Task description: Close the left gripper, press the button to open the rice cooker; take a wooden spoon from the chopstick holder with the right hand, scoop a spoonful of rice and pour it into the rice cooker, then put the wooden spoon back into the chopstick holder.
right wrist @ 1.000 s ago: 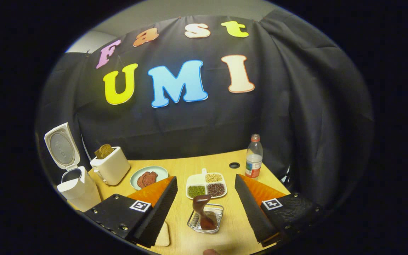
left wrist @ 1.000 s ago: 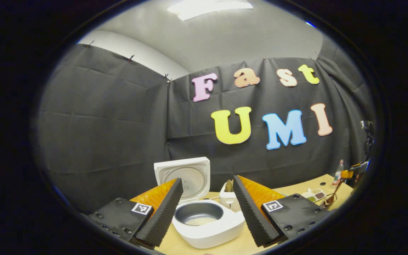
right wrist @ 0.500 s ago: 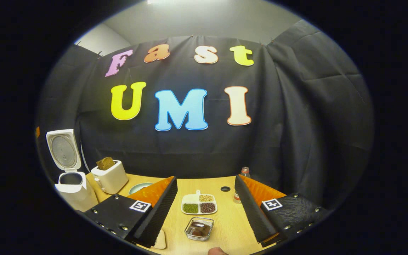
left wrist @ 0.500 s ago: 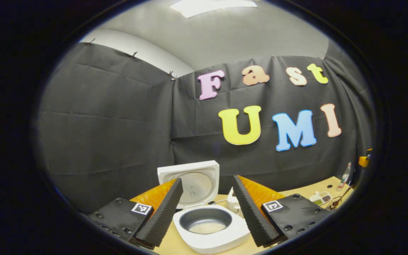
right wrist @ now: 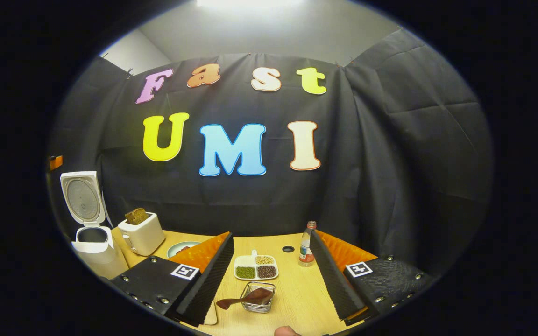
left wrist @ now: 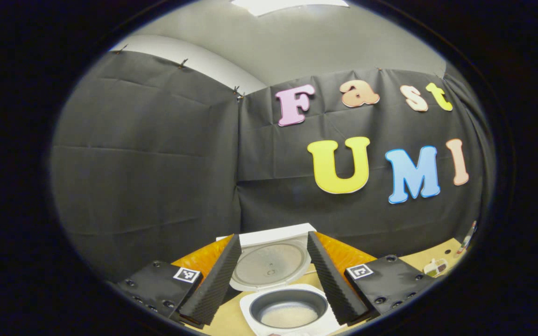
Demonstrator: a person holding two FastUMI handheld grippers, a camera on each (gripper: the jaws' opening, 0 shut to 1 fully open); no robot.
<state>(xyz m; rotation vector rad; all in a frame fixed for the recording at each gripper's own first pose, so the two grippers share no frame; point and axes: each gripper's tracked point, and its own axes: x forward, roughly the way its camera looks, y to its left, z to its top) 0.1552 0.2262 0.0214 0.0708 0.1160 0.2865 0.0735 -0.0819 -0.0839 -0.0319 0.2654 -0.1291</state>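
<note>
The white rice cooker (left wrist: 255, 310) stands open right before my left gripper (left wrist: 273, 282). Its lid (left wrist: 271, 261) is tipped back and white rice (left wrist: 290, 316) lies in the dark pot. The left gripper is open and holds nothing. In the right gripper view the cooker (right wrist: 94, 245) is at the far left. The wooden spoon (right wrist: 245, 300) rests in the clear chopstick holder (right wrist: 258, 303), its handle sticking out to the left. My right gripper (right wrist: 269, 284) hangs open just above and behind the holder, apart from the spoon.
A white toaster (right wrist: 142, 234) with bread, a plate (right wrist: 180, 248), a divided dish of beans (right wrist: 256, 269) and a bottle (right wrist: 305, 246) stand on the wooden table (right wrist: 297, 294). A pale board (right wrist: 211, 317) lies by the left finger. A fingertip (right wrist: 286, 331) shows at the bottom edge.
The left gripper has swung left and closer over the cooker. The right gripper has drawn back from the holder. The spoon, upright before, now leans with its handle out to the left.
</note>
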